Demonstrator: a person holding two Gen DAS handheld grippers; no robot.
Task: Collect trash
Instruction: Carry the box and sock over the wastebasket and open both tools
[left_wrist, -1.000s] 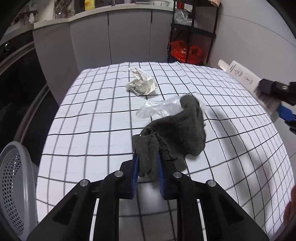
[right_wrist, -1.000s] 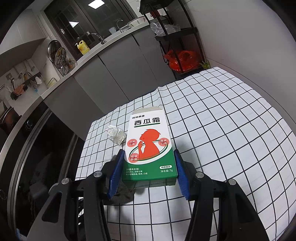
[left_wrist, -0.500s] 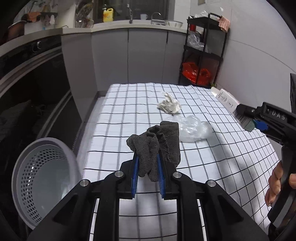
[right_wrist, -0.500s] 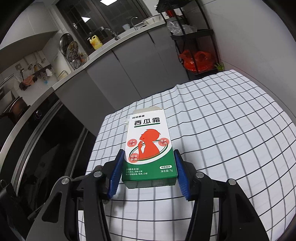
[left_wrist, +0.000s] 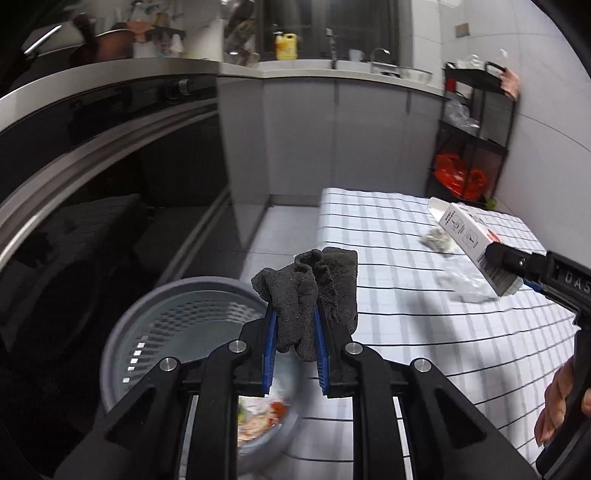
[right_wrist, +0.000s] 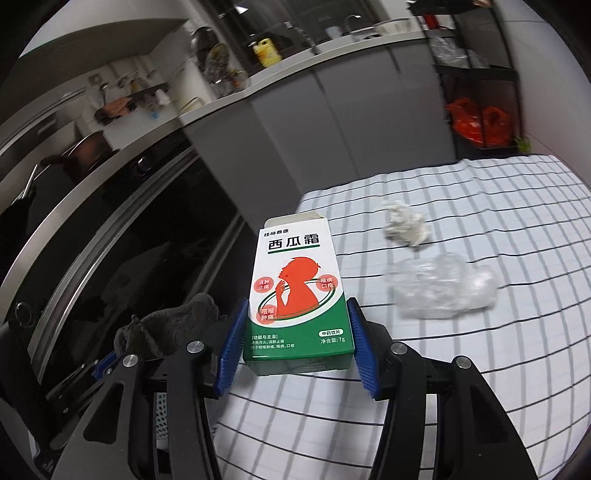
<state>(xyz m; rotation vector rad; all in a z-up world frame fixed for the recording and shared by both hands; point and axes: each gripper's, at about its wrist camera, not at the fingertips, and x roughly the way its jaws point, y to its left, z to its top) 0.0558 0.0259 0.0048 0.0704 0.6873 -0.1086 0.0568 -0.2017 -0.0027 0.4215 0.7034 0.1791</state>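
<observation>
L gripper (left_wrist: 293, 334) clamps dark cloth (left_wrist: 310, 291) over basket (left_wrist: 155, 325); R gripper (right_wrist: 297, 341) grips med box (right_wrist: 297, 291); tissue (right_wrist: 404, 223), plastic wrap (right_wrist: 441, 290) on table (right_wrist: 480, 387).

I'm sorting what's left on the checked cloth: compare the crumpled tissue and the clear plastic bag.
The crumpled tissue is opaque and off-white; the clear plastic bag is see-through. The tissue is a smaller, tight wad; the bag is larger and spread flatter. The tissue lies farther from the camera, the bag nearer. Both rest loose on the checked cloth, in no claw.

Blurred scraps in basket (left_wrist: 122, 343), its near rim behind fingers (left_wrist: 269, 347)
</observation>
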